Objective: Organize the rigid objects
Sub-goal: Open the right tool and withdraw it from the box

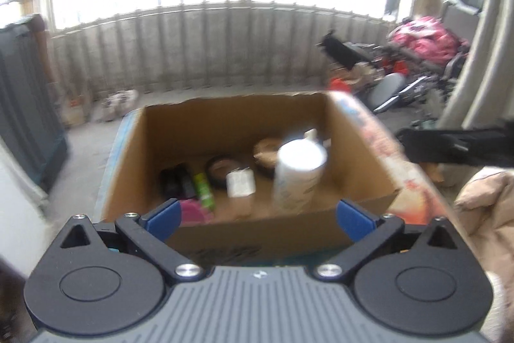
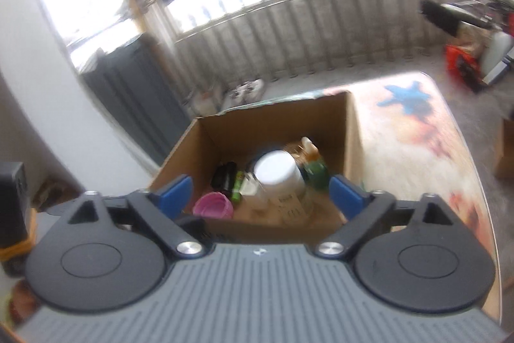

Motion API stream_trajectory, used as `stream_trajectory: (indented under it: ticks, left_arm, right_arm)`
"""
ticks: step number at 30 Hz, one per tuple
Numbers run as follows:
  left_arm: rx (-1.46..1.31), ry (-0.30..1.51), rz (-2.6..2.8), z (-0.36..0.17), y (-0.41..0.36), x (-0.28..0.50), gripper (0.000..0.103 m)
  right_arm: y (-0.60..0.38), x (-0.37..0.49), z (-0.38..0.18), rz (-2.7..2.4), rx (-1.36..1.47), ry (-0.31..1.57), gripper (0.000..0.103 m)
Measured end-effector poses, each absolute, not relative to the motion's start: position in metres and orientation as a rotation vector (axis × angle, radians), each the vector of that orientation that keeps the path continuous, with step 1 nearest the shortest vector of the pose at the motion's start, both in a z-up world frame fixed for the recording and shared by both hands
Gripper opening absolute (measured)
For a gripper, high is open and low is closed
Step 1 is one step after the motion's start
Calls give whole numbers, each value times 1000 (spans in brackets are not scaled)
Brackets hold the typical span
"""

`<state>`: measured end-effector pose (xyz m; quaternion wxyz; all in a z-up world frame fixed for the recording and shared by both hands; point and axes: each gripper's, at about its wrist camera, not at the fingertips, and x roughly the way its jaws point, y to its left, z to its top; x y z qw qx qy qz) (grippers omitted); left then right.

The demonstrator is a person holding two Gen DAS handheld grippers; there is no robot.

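Note:
An open cardboard box [image 1: 231, 115] [image 2: 225, 137] stands on a table with a patterned cloth [image 2: 414, 124]. Inside it are a tall white bottle with a white cap [image 1: 298, 172] [image 2: 279, 179], a pink cup [image 1: 192, 213] [image 2: 213, 206], a green tube [image 1: 204, 190] [image 2: 238, 182], a black item [image 1: 176, 182] [image 2: 225, 174], a small white jar [image 1: 241, 182], round brown tins [image 1: 268, 150] and a green-labelled bottle [image 2: 316, 166]. My left gripper [image 1: 258, 216] hangs open above the box's near wall, nothing between its blue pads. My right gripper [image 2: 260, 193] is open too, above the box, holding nothing.
A balcony railing [image 1: 225, 47] runs behind the table. A dark cabinet [image 1: 29, 118] stands at the left. Clutter with a pink bundle [image 1: 424, 38] and an orange item [image 2: 462, 63] fills the right. A black arm-like part [image 1: 456, 145] shows at the right of the left wrist view.

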<state>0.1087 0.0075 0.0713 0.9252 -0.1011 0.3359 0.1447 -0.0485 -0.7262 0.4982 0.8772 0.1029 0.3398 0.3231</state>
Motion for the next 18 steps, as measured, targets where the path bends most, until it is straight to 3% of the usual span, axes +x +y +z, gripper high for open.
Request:
stream_trajectory:
  ticks: [8,18]
  left_arm:
    - [-69,730,440,65,-3,108,103]
    - [-276,781,393,52,19,112,103]
  right_arm:
    - [-720,-78,459,485,172,746,102]
    - [-692,-66,453,371,23,709,102]
